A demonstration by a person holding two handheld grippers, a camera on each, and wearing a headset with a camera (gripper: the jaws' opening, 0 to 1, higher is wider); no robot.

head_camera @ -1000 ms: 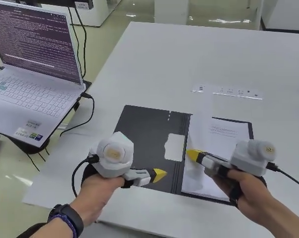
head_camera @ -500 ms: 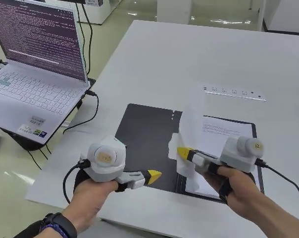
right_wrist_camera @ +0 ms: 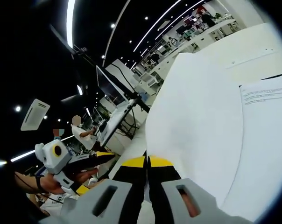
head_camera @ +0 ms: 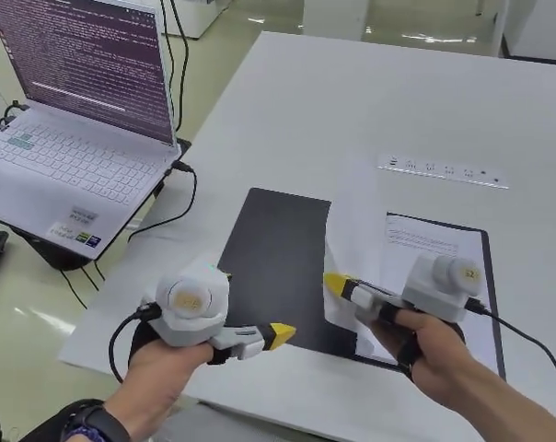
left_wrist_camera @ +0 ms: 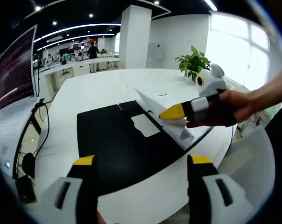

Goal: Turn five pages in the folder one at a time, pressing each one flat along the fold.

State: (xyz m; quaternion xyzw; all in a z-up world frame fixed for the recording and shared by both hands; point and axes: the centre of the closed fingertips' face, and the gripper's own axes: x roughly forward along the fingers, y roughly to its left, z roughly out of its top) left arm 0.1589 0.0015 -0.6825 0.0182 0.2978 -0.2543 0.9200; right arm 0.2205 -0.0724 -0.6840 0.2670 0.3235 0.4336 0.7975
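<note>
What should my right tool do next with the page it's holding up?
Probably carry the right tool leftward and lay the page down on the black cover. The page stands raised, pinched in the shut tool, and the left tool hovers open by the cover's near edge, free to press.

Left gripper [head_camera: 280, 334], at 7 o'clock, points toward 3 o'clock, jaws wide apart. Right gripper [head_camera: 336, 282], at 5 o'clock, points toward 10 o'clock, jaws pinched on a page [head_camera: 356, 235].

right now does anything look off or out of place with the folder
Nothing stands out. One page stands up off the folder, but the right tool is pinching it mid-turn; no tears or creases show.
</note>
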